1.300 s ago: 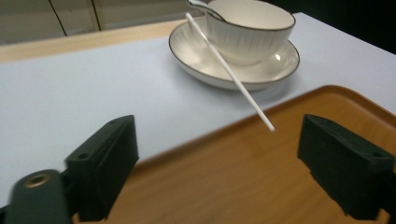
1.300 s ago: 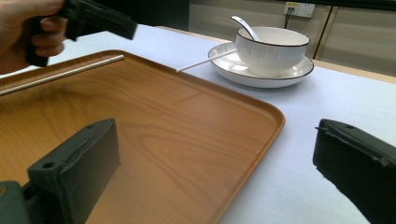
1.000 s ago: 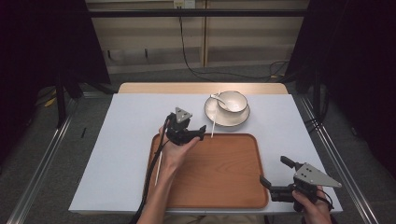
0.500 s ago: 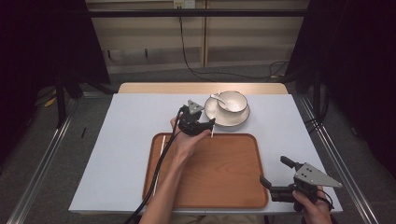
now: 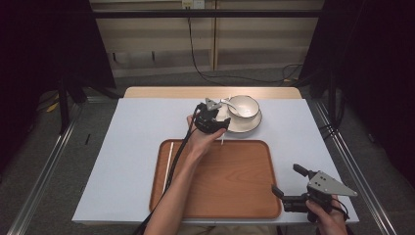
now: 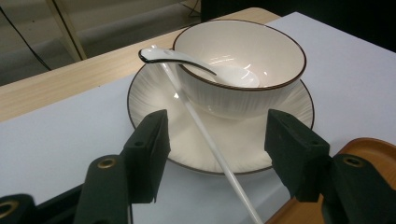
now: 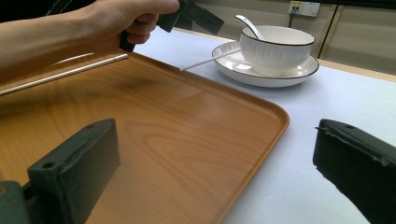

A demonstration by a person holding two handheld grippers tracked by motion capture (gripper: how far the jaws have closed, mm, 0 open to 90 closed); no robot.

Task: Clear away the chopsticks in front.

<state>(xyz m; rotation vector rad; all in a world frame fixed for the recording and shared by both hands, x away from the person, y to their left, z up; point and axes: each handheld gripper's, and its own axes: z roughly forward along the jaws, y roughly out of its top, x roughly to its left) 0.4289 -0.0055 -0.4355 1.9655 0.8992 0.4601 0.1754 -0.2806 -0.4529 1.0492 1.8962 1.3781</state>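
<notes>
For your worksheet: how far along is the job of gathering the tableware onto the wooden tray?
Done: one chopstick lies in the tray.
In hand: the left gripper, jaws just closing but not yet pressing, straddles the second chopstick leaning on the saucer.
Left: bowl with spoon. The right gripper waits open.

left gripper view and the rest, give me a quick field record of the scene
left tool: jaws have just been closing, pads not yet touching the chopstick between them
chopstick: white, leaning on the plate rim
plate: under the bowl
bowl: spoon inside
spoon: handle over the rim
tray: second chopstick at its left edge
right tool: open, by the tray corner
</notes>
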